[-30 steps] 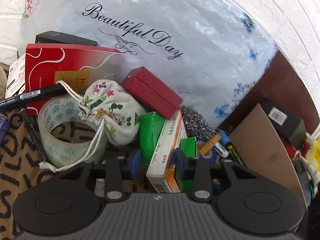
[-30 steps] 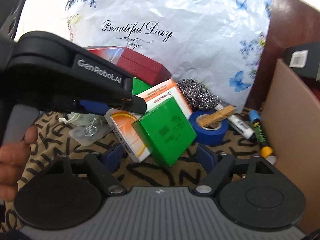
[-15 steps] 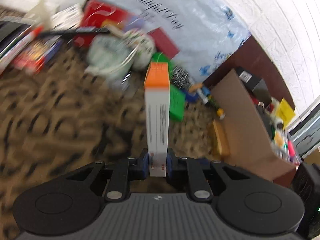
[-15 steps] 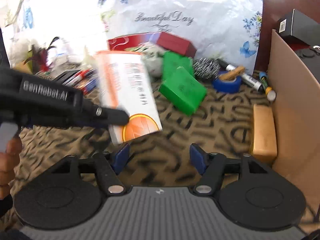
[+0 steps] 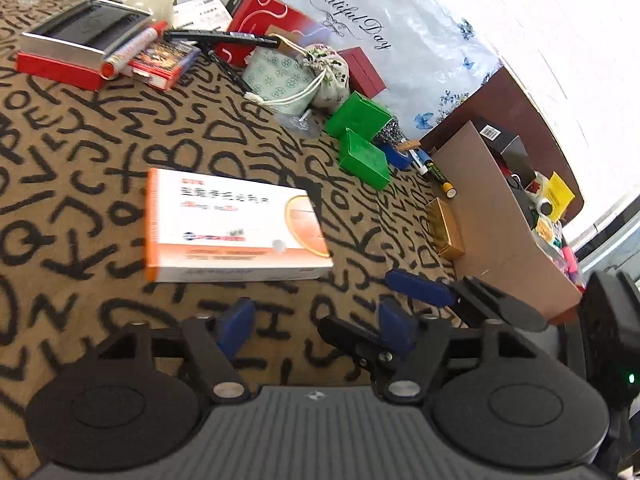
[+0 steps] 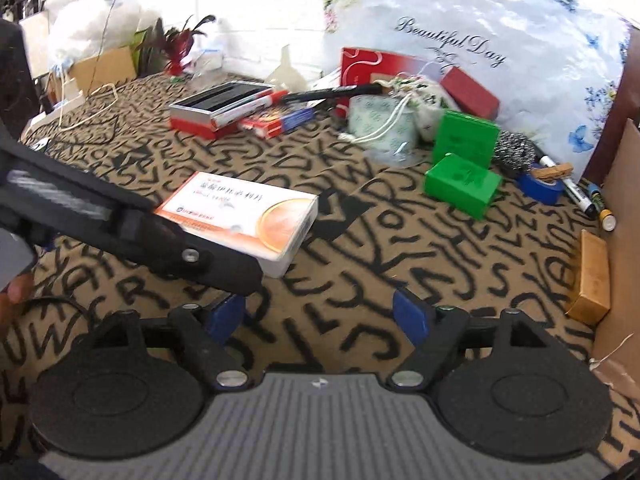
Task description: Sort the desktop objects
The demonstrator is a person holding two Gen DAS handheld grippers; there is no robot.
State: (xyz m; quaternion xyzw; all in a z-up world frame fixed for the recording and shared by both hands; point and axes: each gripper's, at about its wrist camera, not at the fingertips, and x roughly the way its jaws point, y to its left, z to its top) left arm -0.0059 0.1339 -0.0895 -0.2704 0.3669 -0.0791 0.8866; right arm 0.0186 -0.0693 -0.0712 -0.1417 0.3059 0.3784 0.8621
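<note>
Brown cloth with black letter shapes covers the desk, and a white plastic bag printed "Beautiful Day" stands at the back.

The left gripper has its jaws wide apart and holds nothing; its blue pads hang just above the cloth. The white and orange medicine box lies flat on the cloth just in front of these pads, not touching them. The right gripper is also wide open and empty, and its fingers point at bare cloth.

The medicine box is thin cardboard with sharp edges and an orange circle on its top. Two green boxes look like smooth hard plastic; one leans on the other. Behind them sit a roll of patterned tape, a cloth drawstring pouch, a dark red box and a blue tape roll. A small gold box rests against the wall of a cardboard box at the right edge.

Open cloth lies around the medicine box on all sides.
</note>
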